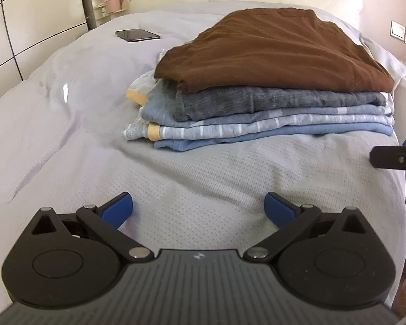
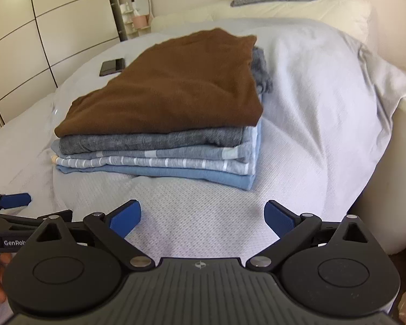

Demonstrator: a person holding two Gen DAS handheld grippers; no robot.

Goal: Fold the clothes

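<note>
Left wrist view: left claw (image 1: 198,210), lower centre, fingers spread wide, holding nothing, over the grey bed cover (image 1: 67,124). Right wrist view: right claw (image 2: 202,218), lower centre, likewise apart and empty. Folded stack (image 1: 268,94), centre to upper right of frame: brown garment (image 1: 276,48) on top, dark grey, striped and blue layers beneath. Phone (image 1: 137,35), upper left. Risk, as judged: a careless nudge at the stack's ragged left edge could slide the layers askew.
</note>
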